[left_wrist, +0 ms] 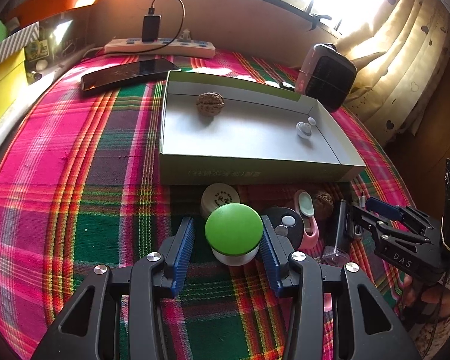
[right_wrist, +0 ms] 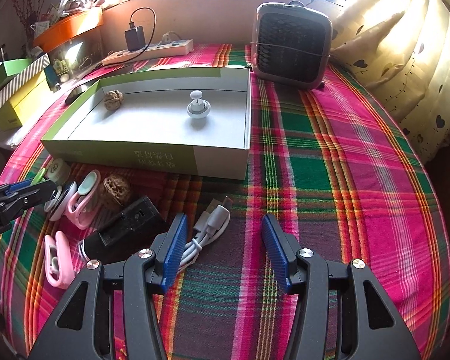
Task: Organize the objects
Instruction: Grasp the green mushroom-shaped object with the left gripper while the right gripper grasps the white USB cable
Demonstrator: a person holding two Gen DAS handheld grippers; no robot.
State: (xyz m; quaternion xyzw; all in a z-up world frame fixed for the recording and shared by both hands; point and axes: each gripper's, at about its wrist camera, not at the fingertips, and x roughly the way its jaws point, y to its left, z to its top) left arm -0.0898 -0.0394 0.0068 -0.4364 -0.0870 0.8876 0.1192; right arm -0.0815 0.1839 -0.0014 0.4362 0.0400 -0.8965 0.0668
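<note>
The green-capped container point(left_wrist: 233, 237) stands upright on the plaid tablecloth point(left_wrist: 75, 180), directly between the blue ribbed fingers point(left_wrist: 185, 246) of the left gripper point(left_wrist: 228, 247). The fingers are spread wider than the cap. The 3 o'clock pad lies at or against the cap edge; a clear gap separates the 9 o'clock pad from it. Nothing is gripped.

At 12 o'clock from the cap, touching or just behind it, sits a round cream tin point(left_wrist: 219, 199). At 2 o'clock lies a cluster: a black disc with round buttons point(left_wrist: 285, 223), a pink clip point(left_wrist: 307, 219) and a walnut point(left_wrist: 322, 204). Beyond these, a shallow cardboard box point(left_wrist: 255, 171) lies open on the counter. It holds a second walnut point(left_wrist: 210, 103) toward its far left and a small white knobbed piece point(left_wrist: 303, 129) toward its right end.

The right gripper point(right_wrist: 223, 249) hovers low over the cloth with its fingers point(right_wrist: 177, 246) wide apart and empty. A coiled white USB cable point(right_wrist: 207, 231) lies just beside the 9 o'clock finger, partly behind it. A black rectangular device point(right_wrist: 129, 225) sits further toward 9 o'clock, with another pink clip point(right_wrist: 57, 264) beyond it.

At the far edge of the counter are a smartphone point(left_wrist: 126, 73), a white power strip point(left_wrist: 159, 48) with a black charger point(left_wrist: 151, 27) plugged in, and a small desk fan point(right_wrist: 291, 48).
</note>
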